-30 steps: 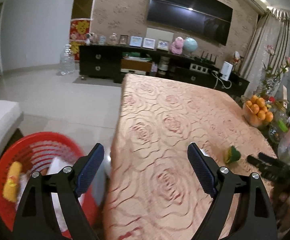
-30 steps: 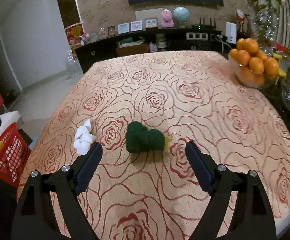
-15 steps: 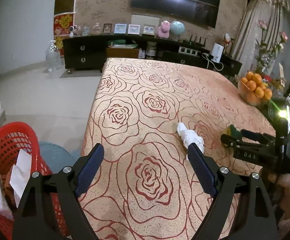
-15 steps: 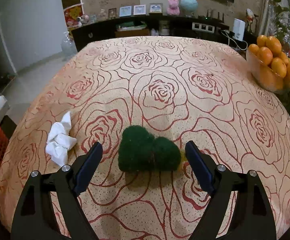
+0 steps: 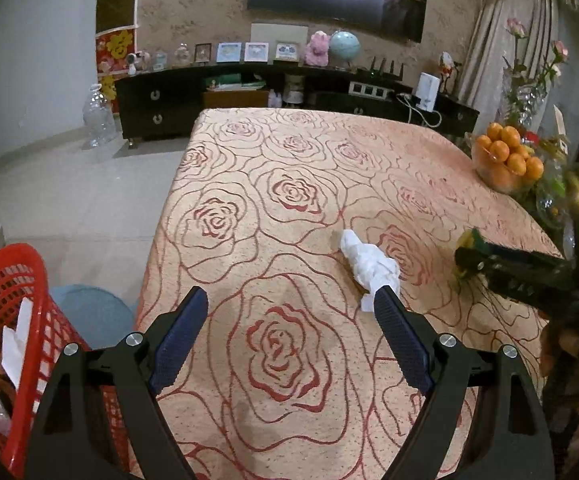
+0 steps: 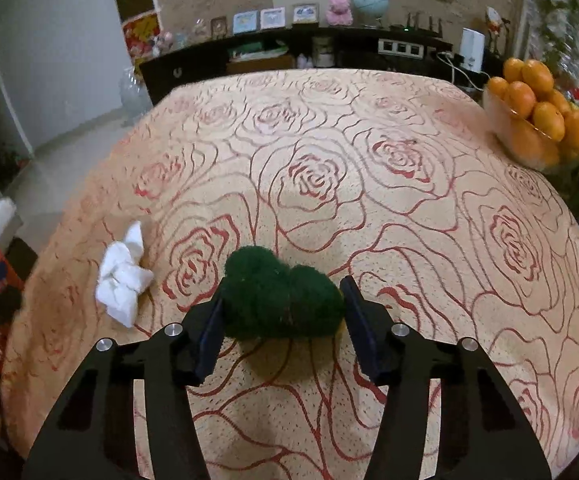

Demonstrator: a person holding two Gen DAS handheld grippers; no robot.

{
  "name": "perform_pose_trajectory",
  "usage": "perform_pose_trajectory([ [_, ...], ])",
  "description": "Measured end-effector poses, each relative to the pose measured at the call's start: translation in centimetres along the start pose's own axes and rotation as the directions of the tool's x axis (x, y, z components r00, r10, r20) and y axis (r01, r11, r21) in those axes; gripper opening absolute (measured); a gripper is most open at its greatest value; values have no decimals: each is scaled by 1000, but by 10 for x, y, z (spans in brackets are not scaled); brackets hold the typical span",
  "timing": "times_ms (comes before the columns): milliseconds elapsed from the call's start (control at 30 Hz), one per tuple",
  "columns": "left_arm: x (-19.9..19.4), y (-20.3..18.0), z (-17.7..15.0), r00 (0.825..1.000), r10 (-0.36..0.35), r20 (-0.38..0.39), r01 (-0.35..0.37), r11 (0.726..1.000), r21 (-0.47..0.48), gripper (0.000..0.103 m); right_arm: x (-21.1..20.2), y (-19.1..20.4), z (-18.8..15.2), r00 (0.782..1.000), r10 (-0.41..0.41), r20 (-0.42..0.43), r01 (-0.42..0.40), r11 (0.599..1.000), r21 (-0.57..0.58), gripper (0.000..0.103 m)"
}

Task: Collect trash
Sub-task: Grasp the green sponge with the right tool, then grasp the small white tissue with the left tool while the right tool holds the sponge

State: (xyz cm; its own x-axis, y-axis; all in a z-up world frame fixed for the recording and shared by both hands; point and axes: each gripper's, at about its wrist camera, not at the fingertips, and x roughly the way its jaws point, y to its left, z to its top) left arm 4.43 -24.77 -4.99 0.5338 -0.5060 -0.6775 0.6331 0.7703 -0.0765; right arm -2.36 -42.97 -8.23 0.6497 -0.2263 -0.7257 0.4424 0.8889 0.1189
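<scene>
The right gripper (image 6: pixel 281 312) has moved in and narrowed around the fuzzy dark green scrub sponge (image 6: pixel 279 300) near the tabletop's front edge, not squeezing yet. The left gripper (image 5: pixel 289 344) stays wide open beside the crumpled white tissue (image 5: pixel 369 266). Grabbing looks next.

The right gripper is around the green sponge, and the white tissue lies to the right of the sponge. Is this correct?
Not quite. The right wrist view shows the white tissue lying left of the green sponge, not right. The right gripper does straddle the sponge.

Dim warm indoor light, soft shadows, strong fisheye bending, dark vignetted corners.
</scene>
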Motion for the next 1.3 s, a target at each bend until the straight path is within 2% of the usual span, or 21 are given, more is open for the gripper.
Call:
perform_pose_trajectory([
  [133, 7, -13, 3, 1000, -12, -16, 13, 1000, 28, 82, -21, -7, 3, 999, -17, 47, 15, 999, 28, 53],
  [367, 34, -46, 15, 998, -35, -59, 41, 994, 105, 82, -36, -33, 4, 997, -24, 68, 17, 994, 108, 53],
  [467, 54, -57, 16, 997, 0, -76, 10, 991, 135, 82, -35, -41, 2, 998, -28, 58, 21, 992, 126, 53],
  [733, 82, -61, 17, 992, -13, -122, 28, 992, 123, 81, -39, -46, -1, 998, -20, 62, 11, 990, 141, 53],
  [800, 84, -60, 18, 991, -31, -127, 45, 993, 112, 65, -39, -44, -1, 998, -18, 61, 9, 990, 138, 53],
  [900, 89, -60, 19, 988, -47, -148, 63, 993, 103, 48, -38, -42, -1, 998, -14, 56, 6, 991, 131, 53],
  [967, 89, -61, 18, 987, -57, -153, 73, 993, 97, 41, -36, -41, -1, 998, -13, 53, 6, 991, 130, 53],
  [1167, 84, -63, 15, 988, -64, -142, 79, 991, 104, 34, -35, -43, -2, 999, -14, 49, 7, 991, 135, 53],
  [1300, 78, -61, 12, 988, -74, -136, 87, 992, 91, 34, -34, -41, -2, 999, -3, 48, -4, 991, 134, 53],
])
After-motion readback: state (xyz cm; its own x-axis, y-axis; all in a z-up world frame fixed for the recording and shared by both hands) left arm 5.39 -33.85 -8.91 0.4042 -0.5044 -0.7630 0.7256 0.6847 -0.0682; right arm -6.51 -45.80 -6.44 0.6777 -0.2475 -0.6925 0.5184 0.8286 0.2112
